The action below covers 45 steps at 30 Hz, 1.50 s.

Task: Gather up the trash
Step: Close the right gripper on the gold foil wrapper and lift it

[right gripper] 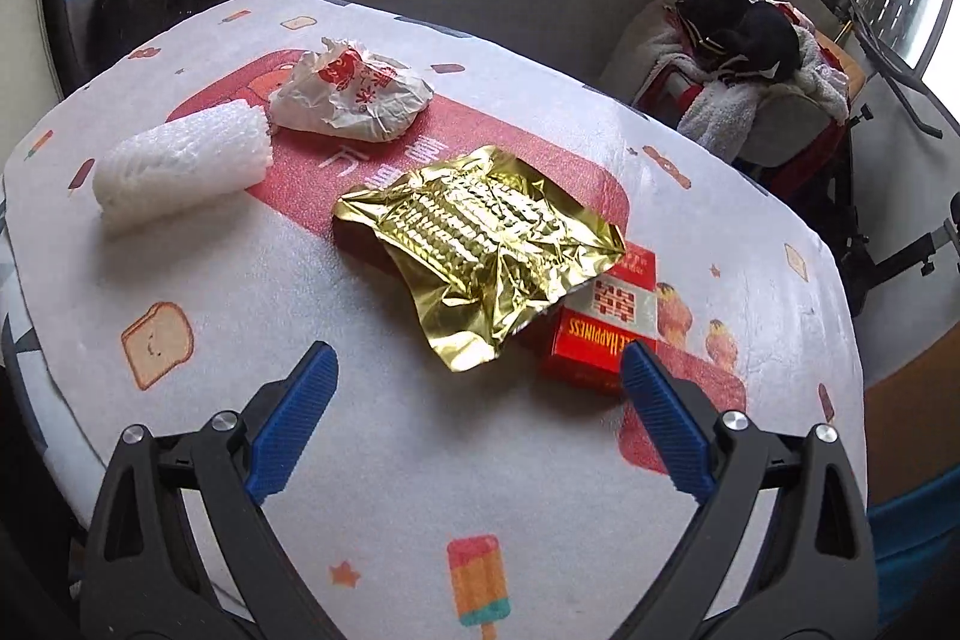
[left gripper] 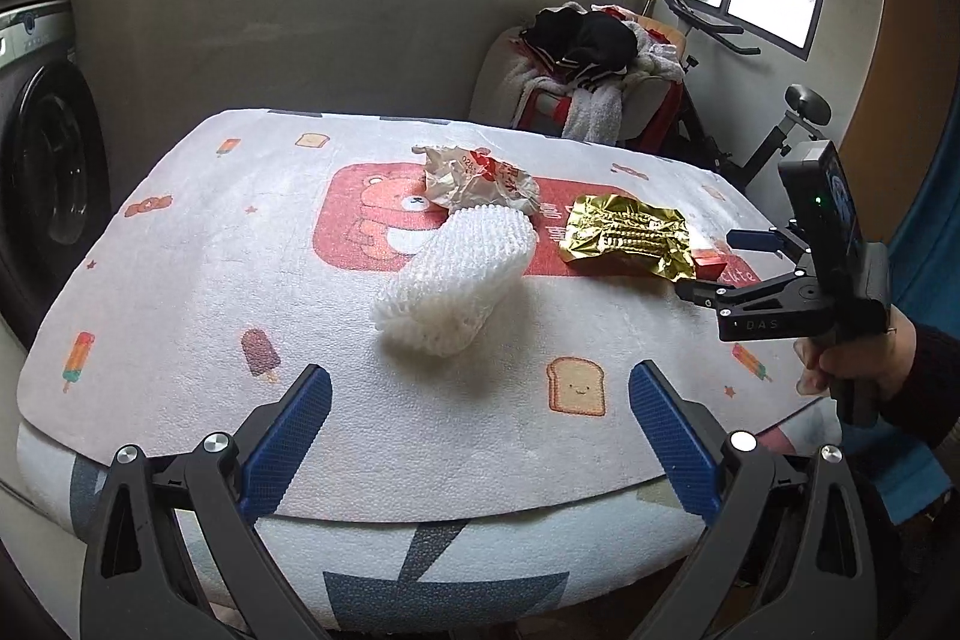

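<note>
Blue-padded, both claws stand wide and empty: my left gripper (left gripper: pixel 480 436) and right gripper (right gripper: pixel 474 400) hover at the near edge of the printed table cover (left gripper: pixel 180 280). Nothing appears collected. Nearest my right, at one o'clock, sits the red carton (right gripper: pixel 600 340), touching the gold foil wrapper (right gripper: pixel 480 250). Farther, at eleven o'clock, lie the white foam net (right gripper: pixel 180 172) and crumpled paper bag (right gripper: pixel 354 94). No bin visible.

Gold foil wrapper (right gripper: pixel 480 244) overlaps red box (right gripper: pixel 606 334); jaws apart.

Red box (right gripper: pixel 606 322) half under gold wrapper (right gripper: pixel 480 244)
</note>
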{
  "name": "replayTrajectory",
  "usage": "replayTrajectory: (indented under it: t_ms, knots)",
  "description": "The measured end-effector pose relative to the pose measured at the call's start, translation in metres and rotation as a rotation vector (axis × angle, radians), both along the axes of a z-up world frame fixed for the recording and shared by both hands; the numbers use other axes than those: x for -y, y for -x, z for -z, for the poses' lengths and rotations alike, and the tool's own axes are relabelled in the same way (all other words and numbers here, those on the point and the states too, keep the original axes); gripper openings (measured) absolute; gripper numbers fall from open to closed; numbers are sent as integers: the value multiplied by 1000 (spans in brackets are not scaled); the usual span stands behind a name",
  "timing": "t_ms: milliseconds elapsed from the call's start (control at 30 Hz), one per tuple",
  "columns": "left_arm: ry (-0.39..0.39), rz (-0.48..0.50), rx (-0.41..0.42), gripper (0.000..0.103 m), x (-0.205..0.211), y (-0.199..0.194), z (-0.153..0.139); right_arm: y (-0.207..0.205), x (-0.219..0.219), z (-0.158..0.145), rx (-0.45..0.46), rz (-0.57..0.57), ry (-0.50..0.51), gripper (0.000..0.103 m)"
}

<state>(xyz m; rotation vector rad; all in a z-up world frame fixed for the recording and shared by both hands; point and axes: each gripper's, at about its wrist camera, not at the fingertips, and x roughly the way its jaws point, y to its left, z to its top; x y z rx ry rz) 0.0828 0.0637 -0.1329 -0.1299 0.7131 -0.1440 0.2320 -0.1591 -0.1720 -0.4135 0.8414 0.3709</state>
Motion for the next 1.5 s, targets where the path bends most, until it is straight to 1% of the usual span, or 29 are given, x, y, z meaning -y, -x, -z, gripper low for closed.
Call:
replayTrajectory:
  t_ms: [100,233,400,467,500,533,567,600,633,700,800,867,967,1067,1200,1300,1400,1500]
  knots:
    - [2,-12,-8,97,-5,-9,3,-26,-18,7,-32,-29,37,93]
    - [10,-23,-16,97,-11,-17,6,-51,-33,13,-54,-43,67,93]
    - [20,-27,-19,97,-17,-23,8,-67,-52,25,-94,-79,143,92]
    - [25,-26,-21,97,-17,-25,9,-67,-57,28,-99,-99,168,81]
    - [26,-26,-23,97,-17,-27,11,-66,-59,27,-97,-111,171,77]
    - [27,-25,-27,97,-16,-28,12,-65,-60,26,-105,-120,171,63]
    - [29,-22,-31,97,-15,-30,14,-64,-60,24,-108,-123,170,53]
    - [31,-19,-33,97,-15,-32,15,-61,-59,19,-94,-125,160,52]
    - [33,-13,-32,97,-13,-33,15,-57,-58,13,-84,-131,135,48]
    - [37,7,-30,97,-10,-35,14,-49,-52,-1,-70,-136,70,45]
    - [43,31,-26,97,-6,-41,11,-35,-35,-28,-38,-123,-50,45]
    - [49,42,-27,97,-4,-46,8,-25,-20,-42,-41,-100,-154,45]
    - [42,64,-32,97,1,-56,5,-14,0,-51,-77,-71,-310,45]
    - [-2,105,-37,97,9,-67,4,-2,17,-51,-88,-36,-404,45]
    - [-80,136,-57,97,19,-88,9,10,35,-46,-94,11,-478,45]
    - [-122,120,-95,97,21,-109,18,19,42,-42,-76,39,-487,45]
    - [-113,75,-138,97,16,-129,29,28,47,-41,-57,60,-482,45]
    - [-85,66,-189,96,15,-144,41,33,51,-41,-50,79,-489,45]
